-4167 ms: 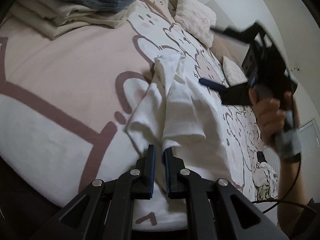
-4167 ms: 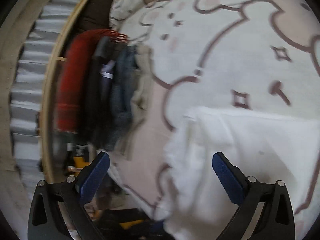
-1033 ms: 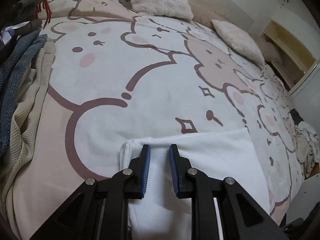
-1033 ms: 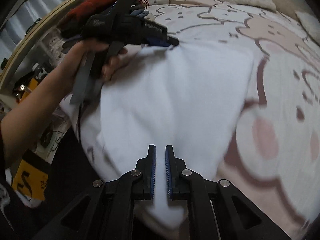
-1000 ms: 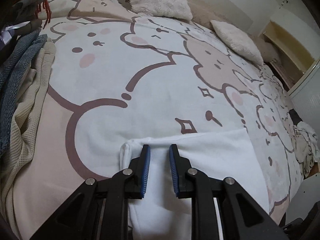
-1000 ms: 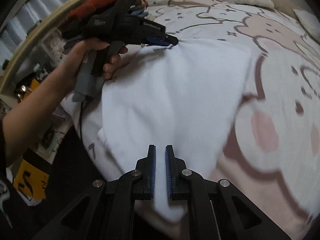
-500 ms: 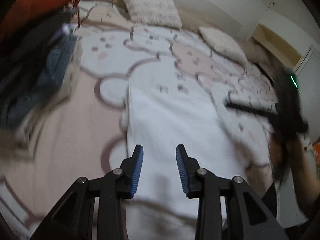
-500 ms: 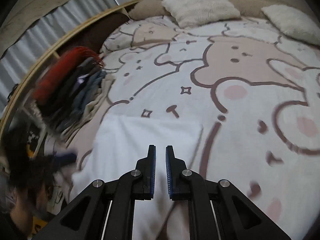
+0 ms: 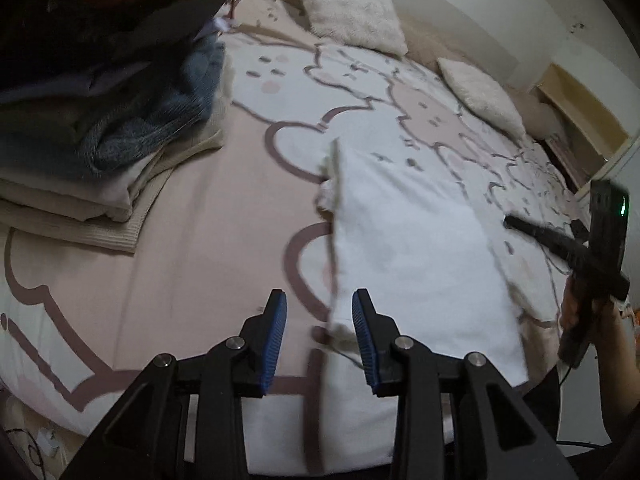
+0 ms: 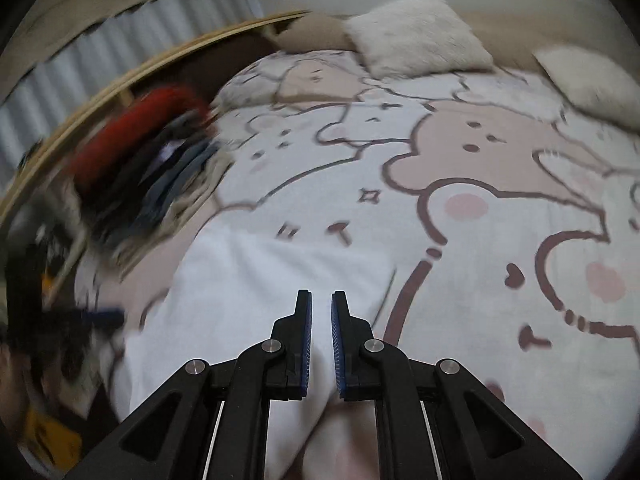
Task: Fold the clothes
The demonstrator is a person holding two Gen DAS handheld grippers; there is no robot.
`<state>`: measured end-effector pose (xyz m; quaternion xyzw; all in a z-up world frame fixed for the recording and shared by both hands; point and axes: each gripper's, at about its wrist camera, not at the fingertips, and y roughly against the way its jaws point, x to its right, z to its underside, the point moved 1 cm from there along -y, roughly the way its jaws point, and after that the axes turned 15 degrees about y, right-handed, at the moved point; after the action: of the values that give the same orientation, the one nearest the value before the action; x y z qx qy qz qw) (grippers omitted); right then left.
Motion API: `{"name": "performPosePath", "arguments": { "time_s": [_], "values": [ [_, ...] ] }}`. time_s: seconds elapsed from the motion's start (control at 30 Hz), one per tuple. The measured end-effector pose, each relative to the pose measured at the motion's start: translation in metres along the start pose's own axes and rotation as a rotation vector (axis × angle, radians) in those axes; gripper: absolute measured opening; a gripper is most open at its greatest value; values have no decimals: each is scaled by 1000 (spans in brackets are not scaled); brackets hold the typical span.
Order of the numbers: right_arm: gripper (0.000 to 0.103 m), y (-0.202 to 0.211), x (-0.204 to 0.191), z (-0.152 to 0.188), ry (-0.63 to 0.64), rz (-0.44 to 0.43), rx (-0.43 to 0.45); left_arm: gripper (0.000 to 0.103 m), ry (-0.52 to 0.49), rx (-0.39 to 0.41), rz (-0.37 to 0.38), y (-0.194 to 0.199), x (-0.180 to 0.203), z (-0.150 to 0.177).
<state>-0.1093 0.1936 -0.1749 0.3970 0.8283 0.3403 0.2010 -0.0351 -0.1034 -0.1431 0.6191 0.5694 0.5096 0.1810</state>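
A white garment (image 9: 408, 248) lies folded into a long flat rectangle on the bear-print bedspread (image 9: 200, 220). My left gripper (image 9: 320, 320) hovers over its near left edge, open, with nothing pressed between the blue pads (image 9: 276, 336). A hand holds my right gripper (image 9: 510, 223) over the cloth's right side. In the right wrist view the right gripper (image 10: 321, 308) is shut with nothing in it, above the white garment (image 10: 260, 288). The left gripper (image 10: 108, 314) is a dark blur at the left edge.
A stack of folded clothes (image 9: 120, 100), beige, blue-grey, black and red, sits left of the garment and is blurred in the right wrist view (image 10: 152, 176). Two fluffy pillows (image 9: 352, 12) (image 9: 480, 96) lie at the head. The bed edge runs just below both grippers.
The left gripper let go of the garment's far edge, opened and drew back toward the bed edge. The right gripper, still shut, pulled back and tilted up. The garment now lies flat.
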Motion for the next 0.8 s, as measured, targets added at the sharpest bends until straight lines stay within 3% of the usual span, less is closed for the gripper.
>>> {"name": "performPosePath", "arguments": {
  "time_s": [0.1,0.17,0.23,0.37,0.5,0.53,0.57,0.6,0.63,0.67,0.8],
  "values": [
    [9,4,-5,22,36,61,-138,34,-71,5,48,6,24,16],
    [9,6,-1,41,24,86,-177,36,-116,-4,91,7,40,26],
    [9,1,5,64,-23,79,-228,44,-146,-24,135,3,56,34],
    [9,6,12,93,-82,59,-191,44,-195,-73,175,-19,86,49],
    [15,15,9,104,-86,73,-147,44,-216,-114,135,-44,93,64],
    [25,16,7,106,-78,49,-134,44,-216,-116,127,-47,93,66],
    [46,16,6,108,-69,22,-119,44,-214,-115,126,-49,92,67],
    [61,17,4,109,-59,-5,-104,44,-209,-114,129,-50,91,66],
    [90,16,-4,111,-17,-4,-114,44,-204,-114,131,-51,91,65],
    [103,15,-12,113,29,0,-127,44,-200,-115,134,-50,89,65],
    [103,9,-36,119,151,43,-154,44,-192,-111,140,-49,87,67]
  ]
}}
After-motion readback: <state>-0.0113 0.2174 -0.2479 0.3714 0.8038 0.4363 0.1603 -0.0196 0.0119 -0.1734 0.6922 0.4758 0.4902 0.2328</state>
